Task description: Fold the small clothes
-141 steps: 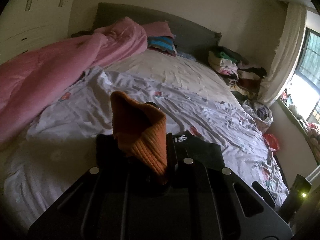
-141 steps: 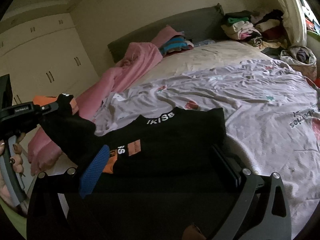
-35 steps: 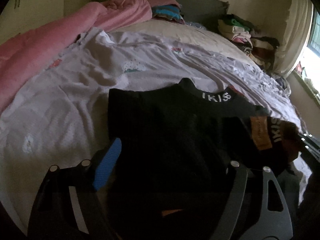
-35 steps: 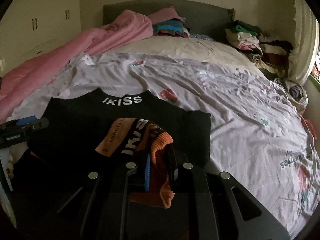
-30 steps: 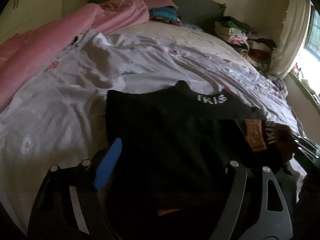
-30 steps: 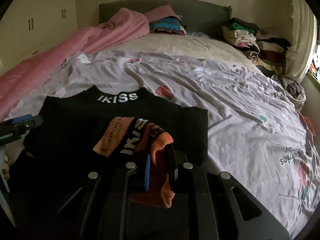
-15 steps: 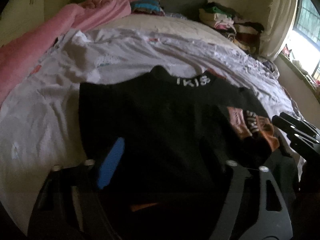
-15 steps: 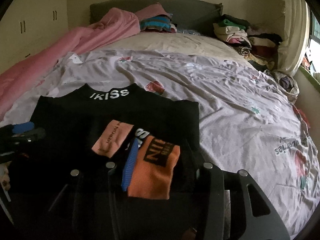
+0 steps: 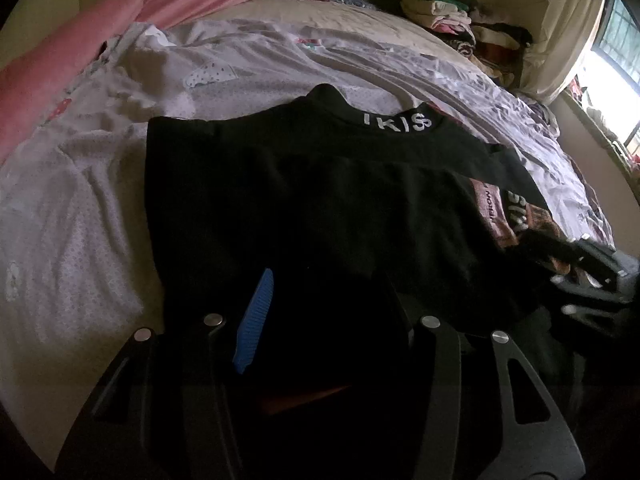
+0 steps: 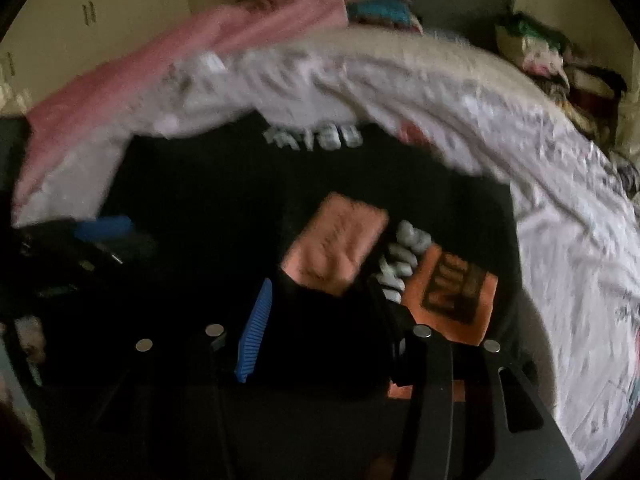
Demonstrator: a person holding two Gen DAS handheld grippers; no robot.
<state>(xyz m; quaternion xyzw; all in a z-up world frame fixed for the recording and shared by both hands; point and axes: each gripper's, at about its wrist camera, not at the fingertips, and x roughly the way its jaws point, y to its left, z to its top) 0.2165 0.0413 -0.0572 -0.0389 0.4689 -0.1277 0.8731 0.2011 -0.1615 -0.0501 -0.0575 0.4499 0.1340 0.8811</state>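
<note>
Both grippers hover over the black top (image 9: 304, 208): left gripper (image 9: 324, 312) closing, right gripper (image 10: 320, 312) half-open, neither visibly pinching cloth.

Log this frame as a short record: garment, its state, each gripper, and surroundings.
garment: black sweater with white collar lettering
state: lying flat on the bed sheet, orange-cuffed sleeve folded across its front
left gripper: jaws closing, over the sweater's lower part; grip not clear
right gripper: open, over the sleeve, view blurred
surroundings: pink blanket, clothes pile
</note>
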